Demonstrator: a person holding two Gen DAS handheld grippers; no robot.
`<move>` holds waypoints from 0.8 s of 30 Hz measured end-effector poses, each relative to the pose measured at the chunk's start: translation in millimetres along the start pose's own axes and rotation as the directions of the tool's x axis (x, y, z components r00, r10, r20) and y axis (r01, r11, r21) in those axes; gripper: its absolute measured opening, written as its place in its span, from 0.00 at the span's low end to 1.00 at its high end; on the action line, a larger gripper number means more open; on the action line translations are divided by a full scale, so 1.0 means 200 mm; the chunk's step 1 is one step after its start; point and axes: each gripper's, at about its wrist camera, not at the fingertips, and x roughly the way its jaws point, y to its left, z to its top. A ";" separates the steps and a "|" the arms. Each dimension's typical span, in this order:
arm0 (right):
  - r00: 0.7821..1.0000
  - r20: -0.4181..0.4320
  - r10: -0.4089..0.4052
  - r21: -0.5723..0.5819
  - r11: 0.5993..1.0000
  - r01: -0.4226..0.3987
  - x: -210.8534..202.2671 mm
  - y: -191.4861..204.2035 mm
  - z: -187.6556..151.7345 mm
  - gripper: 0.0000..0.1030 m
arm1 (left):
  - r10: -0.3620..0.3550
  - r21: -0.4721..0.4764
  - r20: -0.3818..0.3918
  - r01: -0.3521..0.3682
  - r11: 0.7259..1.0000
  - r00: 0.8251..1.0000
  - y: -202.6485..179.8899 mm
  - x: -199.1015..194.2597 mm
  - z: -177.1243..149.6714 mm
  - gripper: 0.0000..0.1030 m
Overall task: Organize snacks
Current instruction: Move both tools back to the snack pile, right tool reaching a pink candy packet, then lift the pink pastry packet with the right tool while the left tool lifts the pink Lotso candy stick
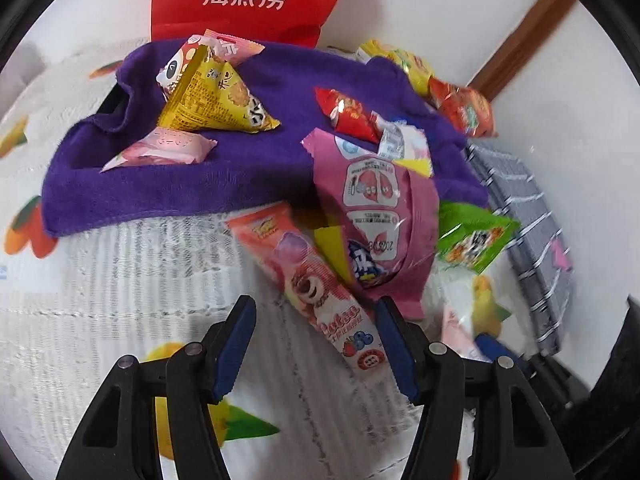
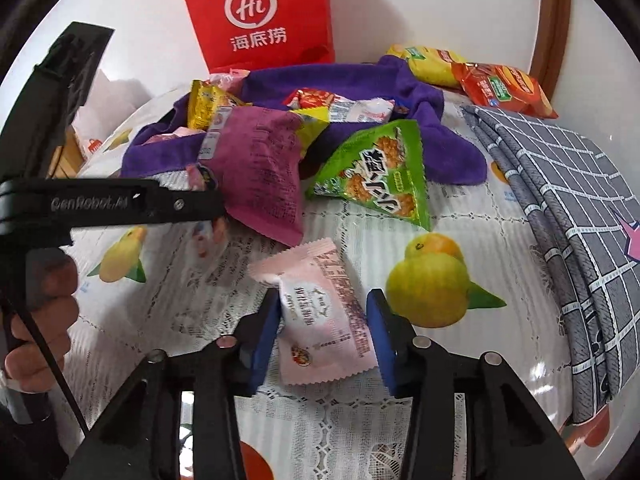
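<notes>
Right gripper (image 2: 322, 330) pinches the pale pink snack packet (image 2: 320, 320), so lift it straight up gently, while the left gripper (image 1: 316, 344) waits spread over the long pink wafer bar (image 1: 308, 292).

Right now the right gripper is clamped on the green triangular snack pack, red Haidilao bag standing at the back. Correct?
Not quite. The right gripper is clamped on the pale pink snack packet, not the green triangular pack, which lies free farther back. The right wrist view shows it. The red bag does stand at the back.
</notes>
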 end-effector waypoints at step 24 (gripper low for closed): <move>1.000 0.023 -0.017 0.038 0.999 0.016 0.05 -0.02 0.04 0.38 | 0.239 0.115 0.071 -0.246 0.962 0.968 0.02 -0.01 0.02 0.21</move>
